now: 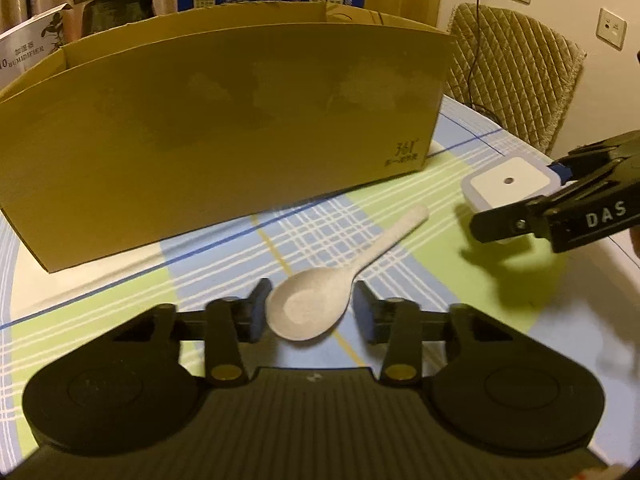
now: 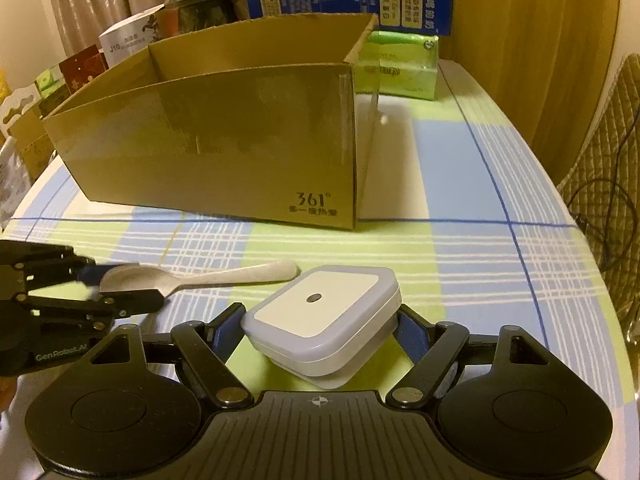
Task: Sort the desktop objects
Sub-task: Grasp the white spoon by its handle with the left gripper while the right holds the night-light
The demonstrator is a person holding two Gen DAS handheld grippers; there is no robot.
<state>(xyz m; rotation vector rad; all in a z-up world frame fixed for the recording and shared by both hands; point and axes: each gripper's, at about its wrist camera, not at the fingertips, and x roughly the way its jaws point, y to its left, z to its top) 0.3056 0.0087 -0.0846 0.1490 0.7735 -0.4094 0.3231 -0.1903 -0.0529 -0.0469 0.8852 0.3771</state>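
Note:
A beige spoon [image 1: 320, 304] lies on the plaid tablecloth, bowl toward me, handle pointing far right. My left gripper [image 1: 310, 312] is open, its pads on either side of the bowl with small gaps. It also shows in the right wrist view [image 2: 120, 292] around the spoon [image 2: 208, 276]. A white square night light [image 2: 324, 316] sits between the pads of my right gripper [image 2: 322, 328], which is shut on it. The same light [image 1: 508, 180] and right gripper [image 1: 532, 196] show at the right of the left wrist view. An open cardboard box [image 1: 224, 128] stands behind, also in the right wrist view [image 2: 224, 152].
The plaid tablecloth [image 2: 460, 264] covers the table. Behind the box stand a blue carton [image 2: 348, 0], a green pack [image 2: 404, 64] and a humidifier box [image 2: 128, 40]. A quilted chair [image 1: 516, 72] with a dark cable stands at the table's far right edge.

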